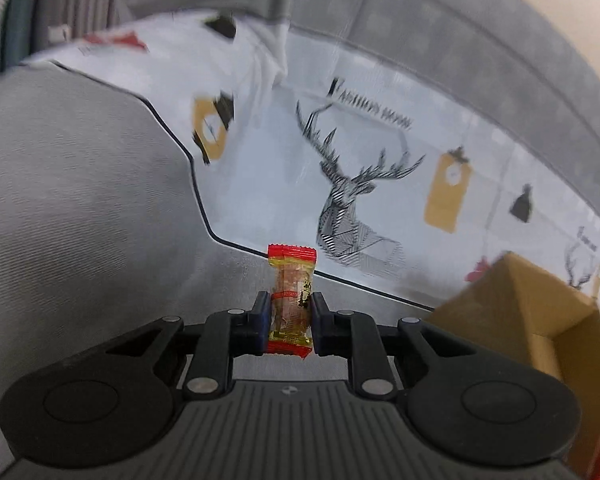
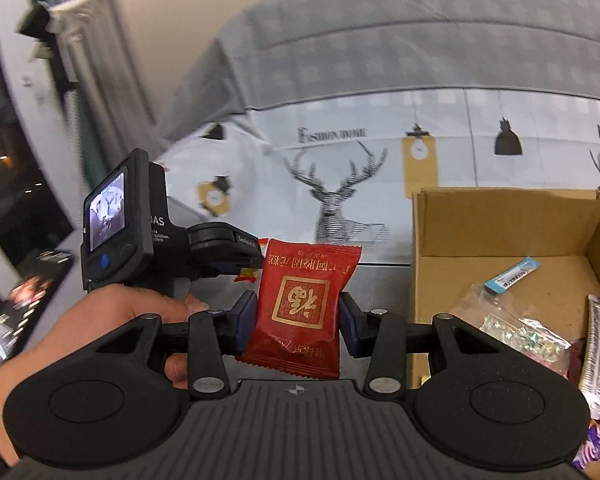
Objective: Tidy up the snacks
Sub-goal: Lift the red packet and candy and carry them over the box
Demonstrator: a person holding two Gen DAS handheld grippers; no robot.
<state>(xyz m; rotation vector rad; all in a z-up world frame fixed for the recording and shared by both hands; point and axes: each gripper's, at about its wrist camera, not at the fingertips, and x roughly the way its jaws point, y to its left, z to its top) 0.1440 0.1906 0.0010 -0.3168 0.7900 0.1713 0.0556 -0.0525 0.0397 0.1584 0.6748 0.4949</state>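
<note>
Here, a small clear-wrapped orange candy with red and gold crimped ends (image 1: pixel 291 300), standing upright, clamped at its middle between the blue pads of the left gripper (image 1: pixel 290 322), jaws clenched on it. Beyond it, in the left wrist view, grey bedding and a white sheet printed with a black line-drawn deer (image 1: pixel 352 192). At lower right of that view, a corner of an open brown cardboard box (image 1: pixel 540 312).

Likewise gripped, a flat dark-red foil snack packet with a gold square emblem (image 2: pixel 300 308), squeezed at its sides by the right gripper (image 2: pixel 299 322), jaws closed on it, packet upright and tilted slightly. To its left in the right wrist view, the left gripper's black body with a small lit screen (image 2: pixel 106 216), wrapped by a hand (image 2: pixel 112 320). To the right, the cardboard box, holding a clear crinkled bag of pale sweets (image 2: pixel 516 328), a small blue-edged sachet (image 2: pixel 512 276) and a long silver-wrapped bar (image 2: pixel 596 344) against the right wall.
</note>
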